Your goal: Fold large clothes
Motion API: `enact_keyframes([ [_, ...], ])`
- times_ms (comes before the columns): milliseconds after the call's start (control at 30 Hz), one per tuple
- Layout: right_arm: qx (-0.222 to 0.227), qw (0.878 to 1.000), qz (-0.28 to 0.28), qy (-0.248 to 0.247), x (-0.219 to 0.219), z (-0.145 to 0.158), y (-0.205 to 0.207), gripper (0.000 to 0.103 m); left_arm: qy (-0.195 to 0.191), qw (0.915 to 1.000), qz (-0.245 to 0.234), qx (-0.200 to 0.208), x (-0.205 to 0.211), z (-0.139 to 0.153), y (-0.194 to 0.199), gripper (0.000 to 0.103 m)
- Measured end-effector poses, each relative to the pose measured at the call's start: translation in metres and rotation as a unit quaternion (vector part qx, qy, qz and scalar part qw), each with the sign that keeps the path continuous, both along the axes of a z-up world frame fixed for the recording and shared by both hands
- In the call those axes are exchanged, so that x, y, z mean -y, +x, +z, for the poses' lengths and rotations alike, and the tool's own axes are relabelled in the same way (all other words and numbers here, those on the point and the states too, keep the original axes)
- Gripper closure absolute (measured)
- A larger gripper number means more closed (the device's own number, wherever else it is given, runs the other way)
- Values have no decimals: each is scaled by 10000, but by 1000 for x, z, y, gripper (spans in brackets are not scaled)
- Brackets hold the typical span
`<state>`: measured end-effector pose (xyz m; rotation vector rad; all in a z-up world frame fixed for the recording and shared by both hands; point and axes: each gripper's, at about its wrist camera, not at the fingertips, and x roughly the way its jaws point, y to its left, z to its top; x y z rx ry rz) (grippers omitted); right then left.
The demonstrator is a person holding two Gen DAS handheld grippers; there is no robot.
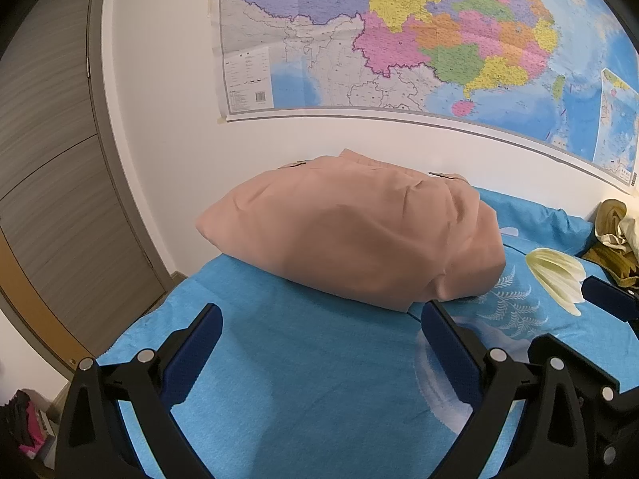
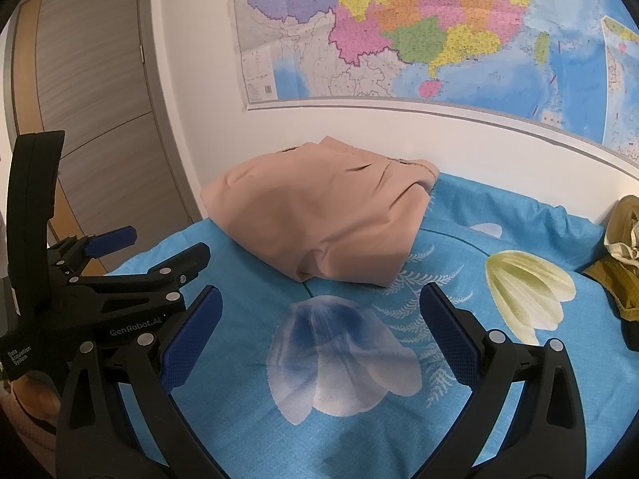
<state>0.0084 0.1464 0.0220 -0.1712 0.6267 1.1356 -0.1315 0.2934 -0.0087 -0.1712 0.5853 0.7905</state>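
A salmon-pink garment (image 1: 351, 235) lies folded in a compact bundle on the blue flowered bedsheet (image 1: 303, 359), close to the wall. It also shows in the right wrist view (image 2: 319, 223). My left gripper (image 1: 321, 315) is open and empty, just short of the bundle's near edge, with its right fingertip close to the fold. My right gripper (image 2: 319, 299) is open and empty, over the sheet in front of the bundle. The left gripper's body (image 2: 120, 271) shows at the left of the right wrist view.
A large map (image 1: 419, 36) hangs on the white wall behind the bed. A heap of olive and cream clothes (image 2: 623, 247) lies at the right edge. A wooden door (image 1: 52, 159) stands to the left, beyond the bed's corner.
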Motion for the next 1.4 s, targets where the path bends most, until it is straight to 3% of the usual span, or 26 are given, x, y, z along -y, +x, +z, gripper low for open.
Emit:
enact_keyframes([
  [1300,-114,9999,-15,-21,2,-8,6,5,-65,9999,-73,-48,3,-9,6,7],
  [1400,-144,9999,-34,-20,3,-9,7,5,-216,9997,-146,-16,1,-12,7,7],
])
